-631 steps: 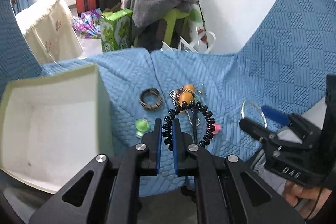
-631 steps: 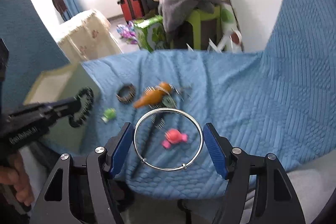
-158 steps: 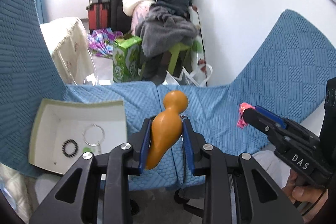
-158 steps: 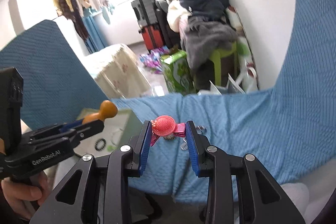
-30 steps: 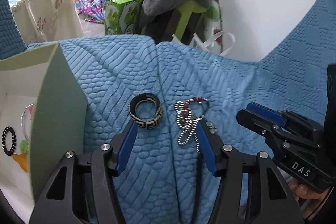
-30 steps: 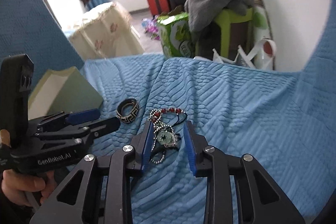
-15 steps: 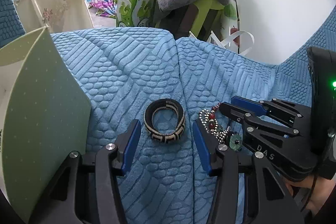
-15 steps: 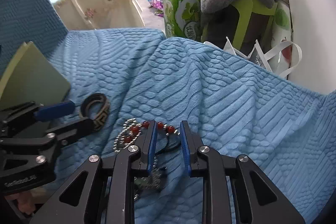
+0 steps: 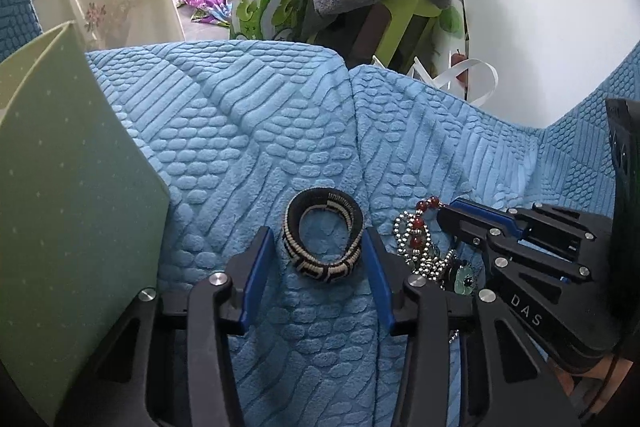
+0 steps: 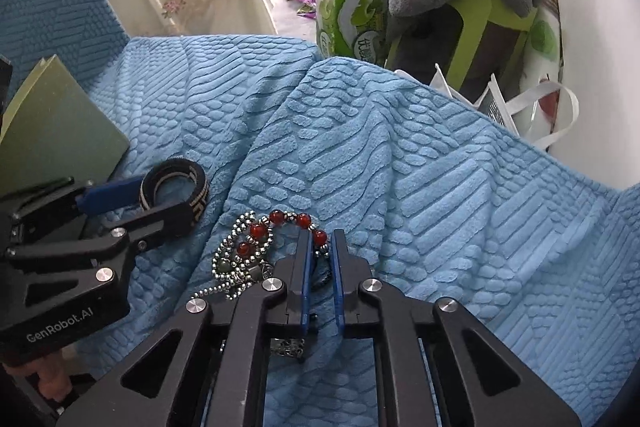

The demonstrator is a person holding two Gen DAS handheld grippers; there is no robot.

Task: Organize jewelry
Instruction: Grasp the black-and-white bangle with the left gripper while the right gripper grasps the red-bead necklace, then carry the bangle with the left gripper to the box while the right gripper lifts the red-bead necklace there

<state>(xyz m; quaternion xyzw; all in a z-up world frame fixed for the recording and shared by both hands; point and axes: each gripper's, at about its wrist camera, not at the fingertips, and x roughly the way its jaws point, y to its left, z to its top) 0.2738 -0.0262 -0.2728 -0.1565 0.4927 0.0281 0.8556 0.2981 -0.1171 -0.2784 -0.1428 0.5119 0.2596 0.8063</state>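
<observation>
black-and-cream bracelet (image 9: 323, 235), red-beaded necklace (image 10: 262, 231)

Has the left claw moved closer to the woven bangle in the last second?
Yes. The left claw has advanced along the blue blanket; its open fingers now flank the woven bangle, which earlier lay ahead of them.

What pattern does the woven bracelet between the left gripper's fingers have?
The bracelet is black with cream stripes and angular key-like motifs, clearest in the left wrist view.

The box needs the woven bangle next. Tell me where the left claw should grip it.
Grip the woven bangle across its outer sides, coming from above and the near side. It lies flat on the blue blanket, and the open left claw already straddles it.
</observation>
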